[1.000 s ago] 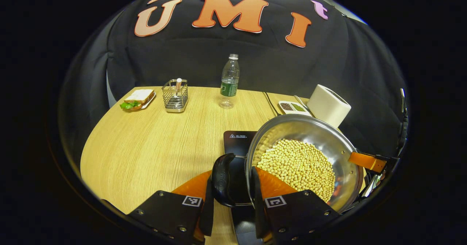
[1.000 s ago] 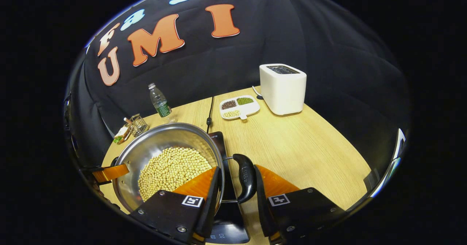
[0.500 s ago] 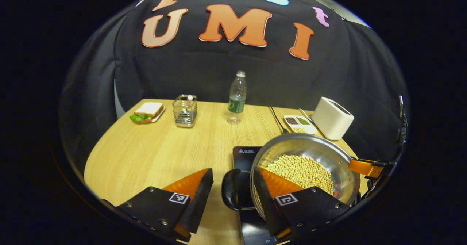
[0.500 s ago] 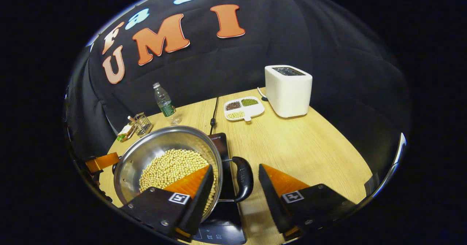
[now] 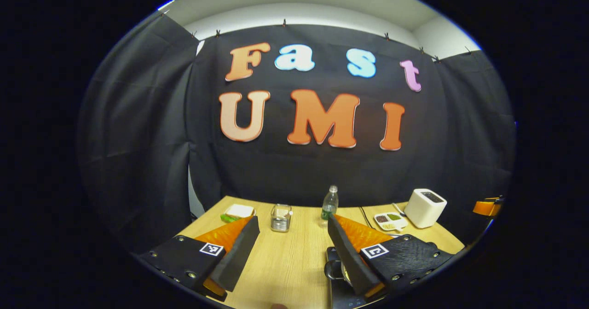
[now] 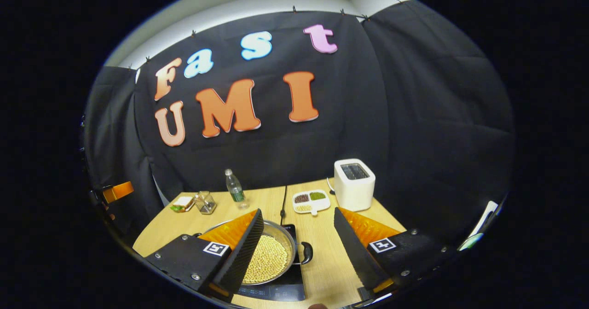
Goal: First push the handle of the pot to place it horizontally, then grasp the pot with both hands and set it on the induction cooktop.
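Gleaming round steel pot (image 6: 271, 258) on cooktop (image 6: 280, 290).

This is a staged recording booth dressed as a kitchen, not a real home: black cloth (image 6: 414, 115) is clipped up as walls on all sides, with plain white wall (image 5: 299, 5) showing above its top edge. A bare wooden counter (image 6: 322, 263) carries kitchen props: a pot (image 6: 271, 258) of beans on an induction cooktop (image 6: 280, 290) near its front edge. Along the far edge stand a white toaster (image 6: 354, 184), a divided dish of grains (image 6: 310, 201), a water bottle (image 6: 234, 189), a wire holder (image 6: 204, 203) and a sandwich plate (image 6: 183, 204).
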Available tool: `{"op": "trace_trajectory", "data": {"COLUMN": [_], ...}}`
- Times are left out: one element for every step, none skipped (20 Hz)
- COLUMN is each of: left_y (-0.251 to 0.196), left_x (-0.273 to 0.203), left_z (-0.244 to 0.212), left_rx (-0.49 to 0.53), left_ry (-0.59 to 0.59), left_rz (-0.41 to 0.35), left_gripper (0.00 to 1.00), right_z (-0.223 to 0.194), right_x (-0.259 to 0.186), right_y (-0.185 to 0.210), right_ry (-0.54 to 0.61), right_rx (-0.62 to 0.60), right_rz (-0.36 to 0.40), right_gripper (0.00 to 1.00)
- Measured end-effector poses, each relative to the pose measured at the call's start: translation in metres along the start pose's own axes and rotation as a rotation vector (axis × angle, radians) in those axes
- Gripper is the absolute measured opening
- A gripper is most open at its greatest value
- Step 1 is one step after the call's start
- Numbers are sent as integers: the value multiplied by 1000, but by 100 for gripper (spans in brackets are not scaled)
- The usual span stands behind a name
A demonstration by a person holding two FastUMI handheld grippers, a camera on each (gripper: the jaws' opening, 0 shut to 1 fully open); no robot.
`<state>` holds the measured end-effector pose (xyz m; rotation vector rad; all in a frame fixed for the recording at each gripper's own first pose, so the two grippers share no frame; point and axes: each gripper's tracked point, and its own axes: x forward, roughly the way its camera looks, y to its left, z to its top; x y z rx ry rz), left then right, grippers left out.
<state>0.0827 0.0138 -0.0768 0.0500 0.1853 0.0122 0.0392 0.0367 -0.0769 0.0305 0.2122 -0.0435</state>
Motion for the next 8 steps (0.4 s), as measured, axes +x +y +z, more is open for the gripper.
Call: {"op": "trace_trajectory", "data": {"left_y": [4,8,11,13,17,22,29,32], "left_x": [-17,-34,-50,-62,-73,-82,-90,-93], "left_z": [20,34,46,59,72,81,86,91], "left_rx": [-7,-18,-29,-33,-17,4,23,42], "left_ry": [-27,-41,-52,-72,-96,-118,-142,-156], "left_rz": [-1,-4,-14,-25,-30,-22,7,24], "left_gripper": [90,89,92,90,92,92,89,89], "right_z": [16,31,45,56,66,73,77,80], "right_x": [-13,-26,-38,-50,-61,-72,-81,-87], "right_y": [1,1,1,0,-1,-2,-1,-2], "right_ry": [-35,-69,-101,-133,-161,-183,-200,-210], "right_rx": [-3,-1,0,2,0,-7,-11,-10], "right_rz": [7,14,20,21,22,27,34,37], "right_gripper": [95,95,95,100,95,95,95,95]}}
